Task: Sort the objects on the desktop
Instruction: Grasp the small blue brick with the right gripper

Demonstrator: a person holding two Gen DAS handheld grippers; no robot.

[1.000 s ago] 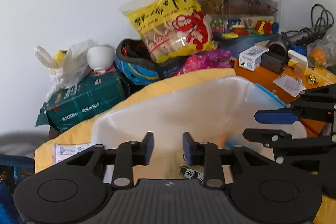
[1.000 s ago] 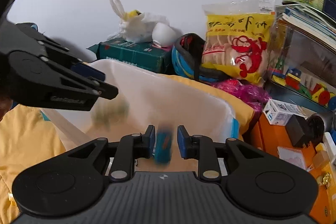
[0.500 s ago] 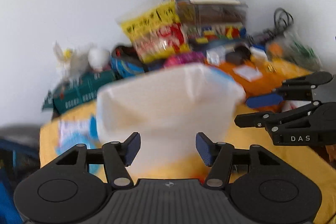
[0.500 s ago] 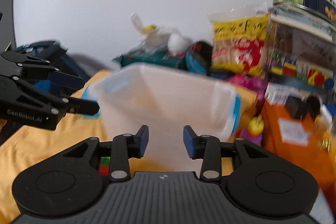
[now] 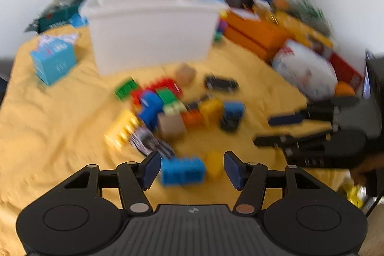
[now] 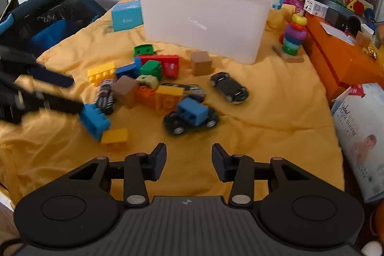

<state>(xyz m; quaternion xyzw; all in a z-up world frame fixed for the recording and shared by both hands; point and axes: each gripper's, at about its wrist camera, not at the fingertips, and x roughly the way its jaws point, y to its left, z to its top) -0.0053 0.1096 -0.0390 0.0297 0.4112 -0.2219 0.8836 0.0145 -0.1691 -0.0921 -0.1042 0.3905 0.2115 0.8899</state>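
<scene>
With both tools released and holding nothing, this looks like the reach step before a pick. The left tool (image 5: 192, 170) hovers low over a blue brick (image 5: 183, 170), which sits between its fingers, blurred. The right tool (image 6: 189, 161) hangs over bare yellow cloth (image 6: 276, 112), near a toy truck (image 6: 190, 118). The remaining bricks and cars lie heaped in front of the white bin (image 6: 204, 16). Next move probably: clench on the blue brick, lift, carry to the bin.

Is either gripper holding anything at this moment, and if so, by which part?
Nothing is held: the left gripper and right gripper are both open and empty.
</scene>
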